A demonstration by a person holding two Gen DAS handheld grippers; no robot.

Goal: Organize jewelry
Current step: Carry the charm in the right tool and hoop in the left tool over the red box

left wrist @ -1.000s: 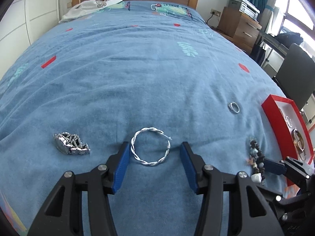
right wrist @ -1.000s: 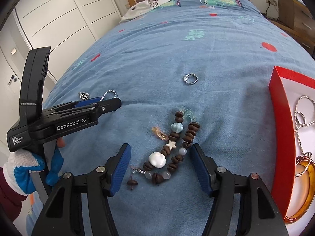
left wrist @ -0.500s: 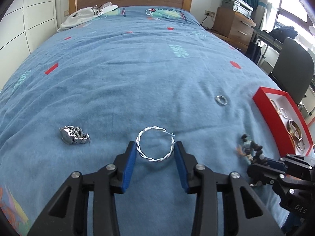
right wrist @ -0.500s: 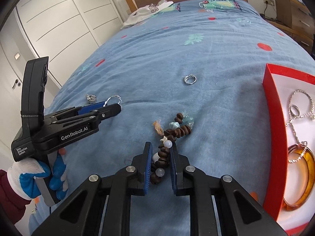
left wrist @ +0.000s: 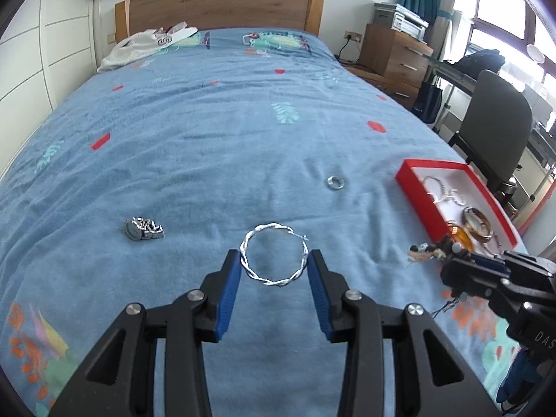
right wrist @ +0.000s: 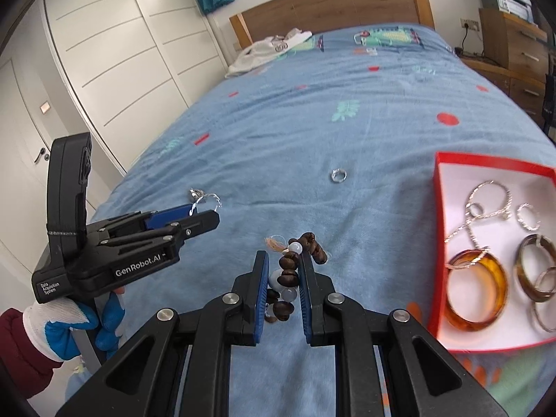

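My left gripper (left wrist: 274, 260) is shut on a twisted silver hoop bracelet (left wrist: 274, 259), its pads touching both sides, held above the blue bedspread. My right gripper (right wrist: 283, 267) is shut on a brown bead bracelet (right wrist: 290, 274) with white beads and lifts it off the bed; it also shows in the left wrist view (left wrist: 432, 250). A red box (right wrist: 486, 163) with white lining holds several bangles and a chain, right of my right gripper. A small silver ring (right wrist: 338, 175) lies on the bed ahead. A silver watch (left wrist: 143, 231) lies left of the left gripper.
White clothing (left wrist: 146, 43) lies by the wooden headboard (left wrist: 219, 8). A wooden dresser (left wrist: 392, 52) and a dark chair (left wrist: 493, 128) stand right of the bed. White wardrobe doors (right wrist: 114, 55) stand to the left.
Both grippers closed on their pieces, the left on the silver hoop and the right on the bead bracelet, and both have lifted them off the bedspread.
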